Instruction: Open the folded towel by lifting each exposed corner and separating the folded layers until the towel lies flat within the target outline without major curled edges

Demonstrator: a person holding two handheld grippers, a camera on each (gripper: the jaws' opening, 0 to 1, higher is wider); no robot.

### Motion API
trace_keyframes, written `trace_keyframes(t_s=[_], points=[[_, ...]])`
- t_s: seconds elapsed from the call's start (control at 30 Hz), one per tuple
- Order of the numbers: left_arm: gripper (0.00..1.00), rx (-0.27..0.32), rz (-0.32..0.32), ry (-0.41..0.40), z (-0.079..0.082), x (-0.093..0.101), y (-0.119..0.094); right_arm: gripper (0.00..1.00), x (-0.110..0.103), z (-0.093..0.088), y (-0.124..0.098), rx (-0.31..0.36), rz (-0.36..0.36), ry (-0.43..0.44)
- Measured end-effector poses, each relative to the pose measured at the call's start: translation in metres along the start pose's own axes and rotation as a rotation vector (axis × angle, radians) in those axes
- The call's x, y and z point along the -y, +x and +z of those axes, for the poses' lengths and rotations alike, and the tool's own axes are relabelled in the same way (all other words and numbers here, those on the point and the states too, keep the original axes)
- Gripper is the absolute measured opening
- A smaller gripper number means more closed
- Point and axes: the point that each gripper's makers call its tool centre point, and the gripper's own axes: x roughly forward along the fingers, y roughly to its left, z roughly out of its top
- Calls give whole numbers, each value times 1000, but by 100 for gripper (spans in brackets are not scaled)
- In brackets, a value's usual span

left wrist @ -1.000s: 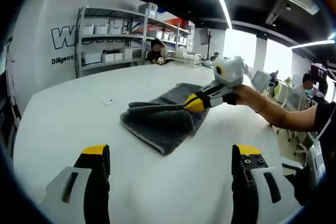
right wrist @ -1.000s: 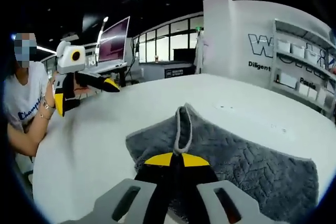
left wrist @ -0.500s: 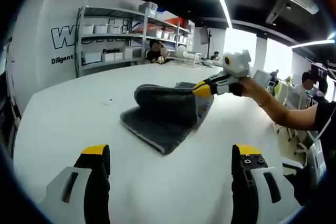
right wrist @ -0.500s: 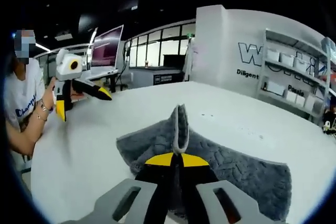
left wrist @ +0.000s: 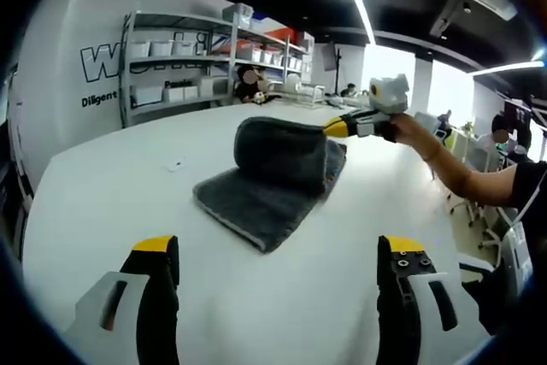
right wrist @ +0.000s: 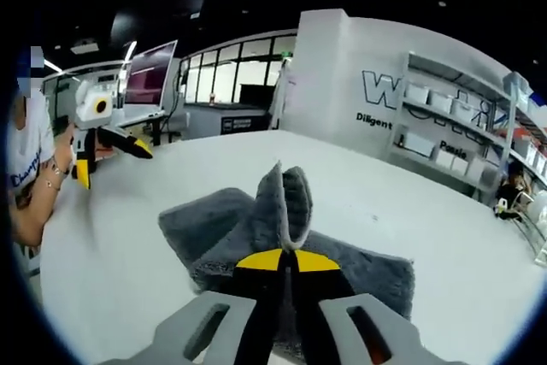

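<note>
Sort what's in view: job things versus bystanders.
Job: gray towel, right claw pinching its lifted top layer, left claw open and waiting, white table.
Bystanders: shelf rack with bins, monitor, office chairs.

Grey towel (right wrist: 256, 228): thick matt cloth with a raised, woven zigzag texture and a paler bound edge. Table (left wrist: 111, 203): smooth white surface with a soft, low sheen. Right gripper (right wrist: 287, 261): matt grey plastic body, jaws black with glossy yellow tips. Left gripper (left wrist: 278, 250): the same grey plastic, black jaws and yellow caps. Shelving (left wrist: 184, 61): grey metal frame.
</note>
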Motion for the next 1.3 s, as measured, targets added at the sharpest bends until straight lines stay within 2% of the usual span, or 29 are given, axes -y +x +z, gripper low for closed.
trace_keyframes(t_s=[0.83, 1.3], points=[[95, -9, 7, -1, -2, -2, 1, 0, 102, -36, -56, -97, -229, 3], [95, -16, 9, 0, -5, 0, 2, 0, 148, -21, -89, -76, -342, 7]])
